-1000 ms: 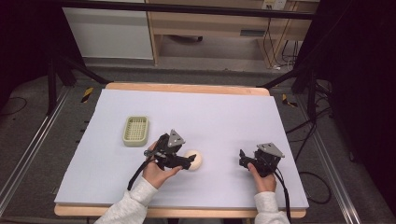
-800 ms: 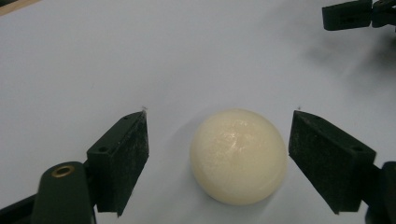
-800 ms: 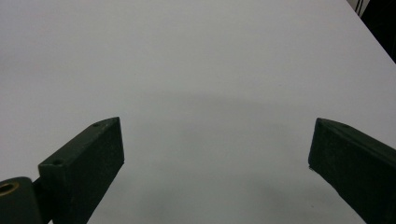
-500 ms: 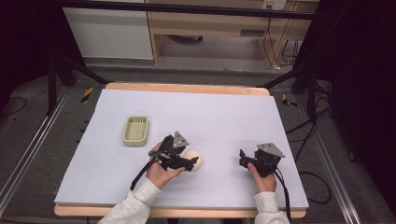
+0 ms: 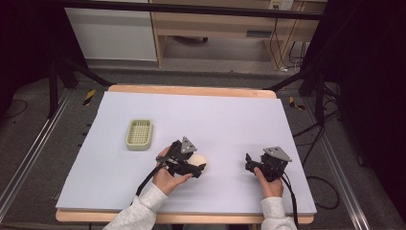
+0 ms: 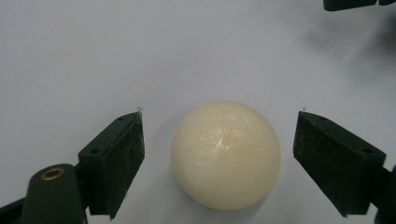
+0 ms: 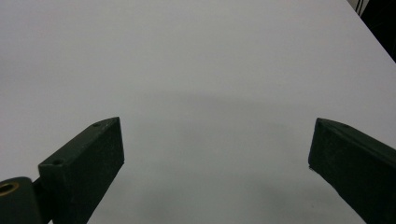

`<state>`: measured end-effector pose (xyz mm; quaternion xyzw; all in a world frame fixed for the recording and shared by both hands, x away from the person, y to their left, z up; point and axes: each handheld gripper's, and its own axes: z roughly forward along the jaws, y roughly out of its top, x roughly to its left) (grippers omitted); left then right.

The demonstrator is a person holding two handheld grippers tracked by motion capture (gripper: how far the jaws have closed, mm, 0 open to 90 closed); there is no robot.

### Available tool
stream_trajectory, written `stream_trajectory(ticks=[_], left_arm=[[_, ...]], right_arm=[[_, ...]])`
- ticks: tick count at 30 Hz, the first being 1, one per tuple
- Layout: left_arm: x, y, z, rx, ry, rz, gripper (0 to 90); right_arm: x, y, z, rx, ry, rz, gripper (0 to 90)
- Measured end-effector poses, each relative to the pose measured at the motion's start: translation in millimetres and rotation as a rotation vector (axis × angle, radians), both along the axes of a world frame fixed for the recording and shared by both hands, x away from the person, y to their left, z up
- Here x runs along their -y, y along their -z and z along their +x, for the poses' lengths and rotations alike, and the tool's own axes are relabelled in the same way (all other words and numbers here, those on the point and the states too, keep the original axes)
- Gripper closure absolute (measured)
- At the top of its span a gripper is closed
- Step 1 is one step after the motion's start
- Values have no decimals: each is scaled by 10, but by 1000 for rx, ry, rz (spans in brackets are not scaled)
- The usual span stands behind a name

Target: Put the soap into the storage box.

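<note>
My left tool (image 6: 219, 154) lies low on the counter (image 5: 230, 115), jaws wide w/ cream ball (image 6: 226, 154) between, not touching. Right tool (image 7: 217, 163) also wide, nothing between; bare counter ahead, edge beyond. Green basket (image 5: 139, 134) off to left tool's far left.

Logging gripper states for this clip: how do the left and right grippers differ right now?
The left gripper has a cream ball between its jaws, untouched; the right gripper has bare white tabletop between its own. In the high view, the left sits nearer the green basket, the right farther. Both are open and hand-held.
</note>
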<state>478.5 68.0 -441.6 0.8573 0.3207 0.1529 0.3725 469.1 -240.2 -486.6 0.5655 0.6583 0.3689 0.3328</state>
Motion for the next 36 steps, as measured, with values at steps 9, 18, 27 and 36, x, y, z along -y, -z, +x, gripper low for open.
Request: stream_trajectory(ticks=[9, 18, 27, 36], left_arm=[[55, 51, 12, -16, 0, 11, 143], [110, 118, 41, -30, 3, 42, 136], [135, 171, 72, -48, 3, 54, 140], [147, 196, 79, -55, 0, 67, 170]], right_arm=[[-2, 0, 0, 0, 0, -1, 38], [-1, 0, -1, 0, -1, -2, 38], [0, 0, 0, 0, -1, 0, 38], [-1, 0, 0, 0, -1, -1, 38]])
